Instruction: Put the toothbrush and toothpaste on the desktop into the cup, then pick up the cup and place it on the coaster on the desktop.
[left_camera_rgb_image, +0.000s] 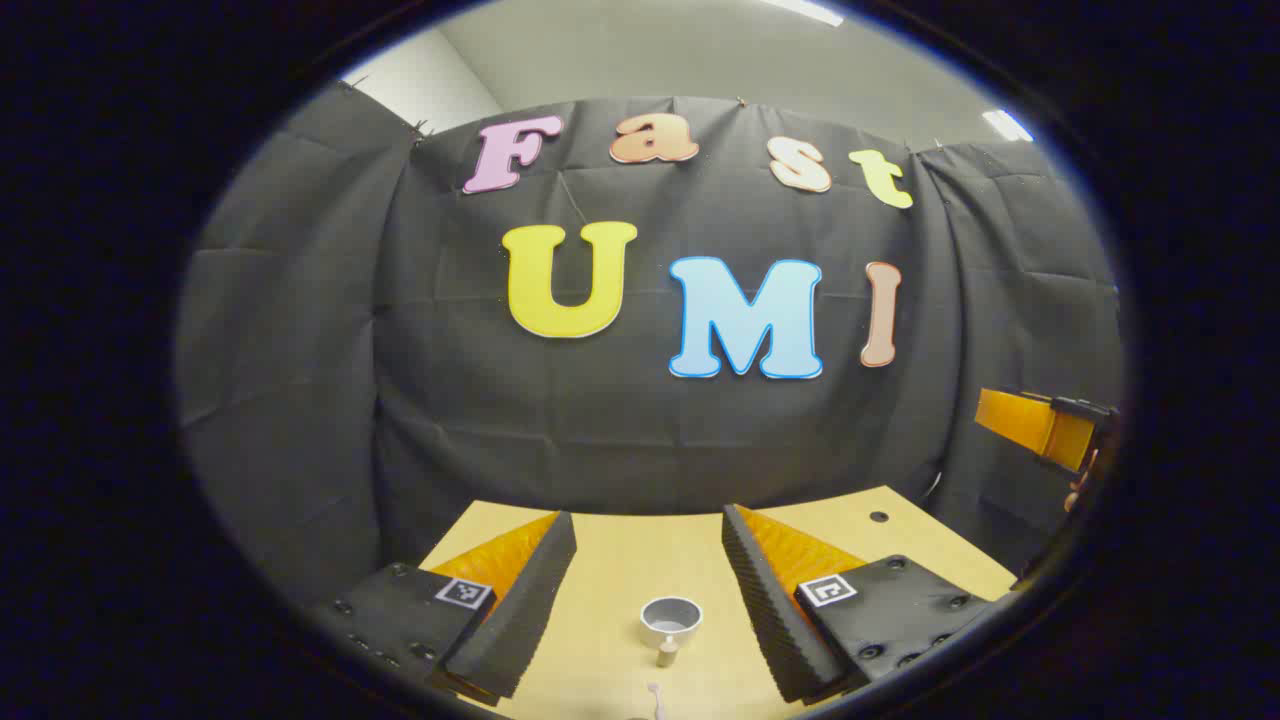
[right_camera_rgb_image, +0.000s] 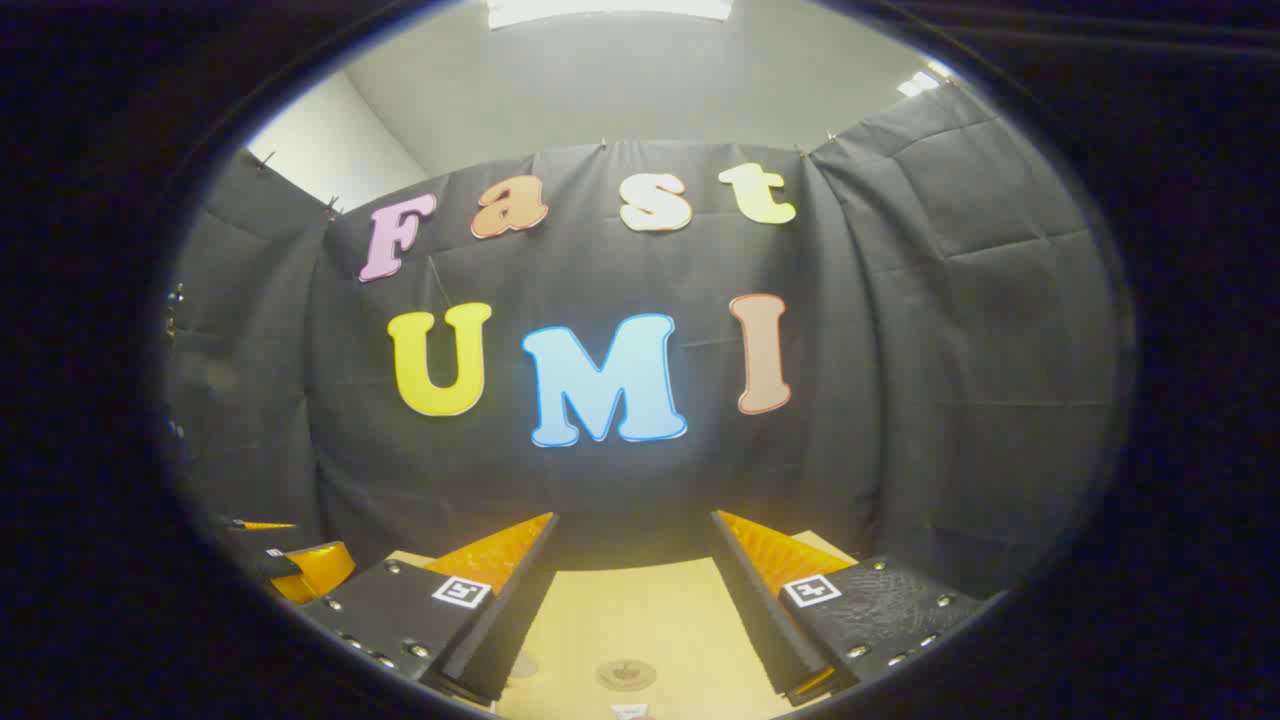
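Above the worktop, both grippers hang with fingers spread and empty.
Left gripper frames the cup; the toothpaste lies just before the cup; right gripper is well off.

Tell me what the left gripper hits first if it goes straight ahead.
Probably nothing on the desk: the left gripper points level over the cup, so the booth wall comes first, though depth is unclear.
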